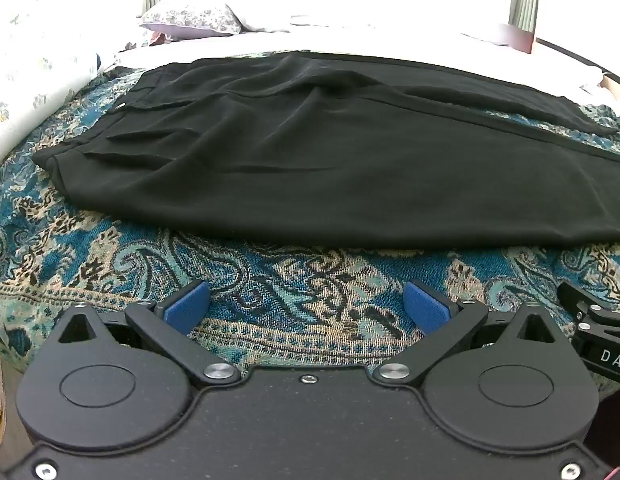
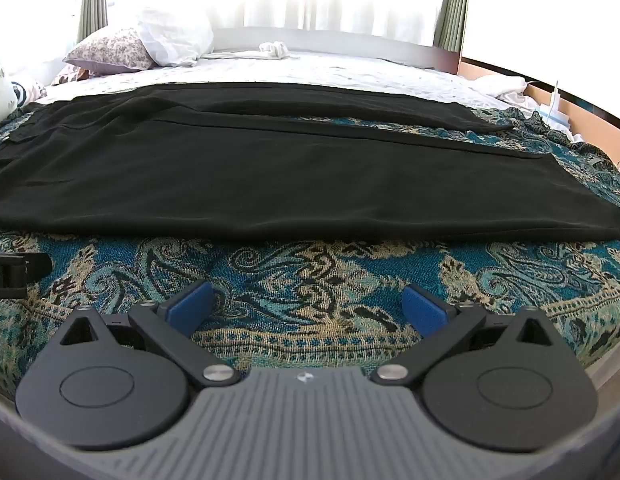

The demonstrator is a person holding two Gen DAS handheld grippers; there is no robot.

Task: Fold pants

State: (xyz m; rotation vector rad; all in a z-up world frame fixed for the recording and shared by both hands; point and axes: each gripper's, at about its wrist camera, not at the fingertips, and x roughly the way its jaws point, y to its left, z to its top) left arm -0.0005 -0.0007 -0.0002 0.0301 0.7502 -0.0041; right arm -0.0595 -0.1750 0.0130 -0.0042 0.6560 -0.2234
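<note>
A pair of black pants [image 1: 330, 160] lies flat on a bed, on top of a blue and tan blanket [image 1: 302, 280] with swirly shapes on it. The pants are long and lie sideways across both views, from left to right. The waist end is on the left, where there are small folds and a pocket edge. The leg ends are on the right. In the right wrist view the pants [image 2: 290, 172] run out to the right and stop at a straight hem. The two legs lie side by side, one nearer and one farther away, and the far leg looks a bit shorter at its end. The cloth has some soft wrinkles near the waist.

The left gripper [image 1: 308, 308] is over the blanket, just in front of the near edge of the pants. Its blue pads [image 1: 188, 306] are spread wide apart and nothing is between them. The right gripper [image 2: 308, 308] is also over the blanket, close to the near edge of the pants. Its blue pads [image 2: 424, 310] are spread wide too, and it holds nothing.

Behind the pants there is a white sheet [image 2: 330, 70]. A flowery pillow [image 2: 110, 54] sits at the far left.
</note>
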